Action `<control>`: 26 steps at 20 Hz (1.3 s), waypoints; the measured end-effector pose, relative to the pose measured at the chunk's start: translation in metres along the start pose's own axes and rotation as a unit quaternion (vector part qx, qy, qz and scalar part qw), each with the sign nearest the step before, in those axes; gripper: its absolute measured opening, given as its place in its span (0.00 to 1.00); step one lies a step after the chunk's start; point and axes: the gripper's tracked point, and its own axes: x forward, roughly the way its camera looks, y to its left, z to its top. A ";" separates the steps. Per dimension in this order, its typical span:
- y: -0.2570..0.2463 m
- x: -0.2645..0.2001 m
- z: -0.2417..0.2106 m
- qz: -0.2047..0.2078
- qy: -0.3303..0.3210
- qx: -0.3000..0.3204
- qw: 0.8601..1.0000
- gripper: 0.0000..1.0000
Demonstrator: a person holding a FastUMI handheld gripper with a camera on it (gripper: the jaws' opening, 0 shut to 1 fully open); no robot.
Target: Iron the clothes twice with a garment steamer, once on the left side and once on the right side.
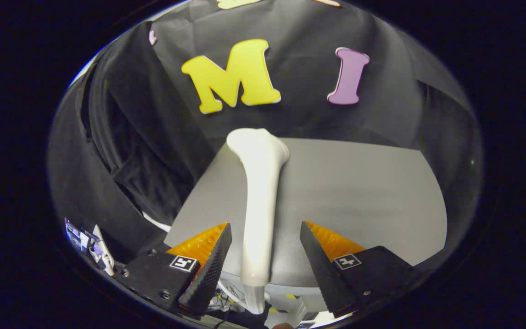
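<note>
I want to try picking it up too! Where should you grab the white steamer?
Probably the long, slim handle of the white steamer, not the wide head at the far end. It lies on the grey table, pointing away between the open fingers, so close in from both sides, with the gripper coming from this near end.

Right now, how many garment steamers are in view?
1. The garment steamer lies on the grey table, its handle between the open fingers of the hand-held gripper, neither touching it.
</note>
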 end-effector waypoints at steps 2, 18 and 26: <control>0.000 0.009 0.002 0.010 0.028 0.008 1.000 0.92; 0.011 0.027 -0.004 -0.072 0.099 0.000 0.993 0.38; 0.031 0.001 -0.029 -0.096 -0.002 0.086 0.992 0.30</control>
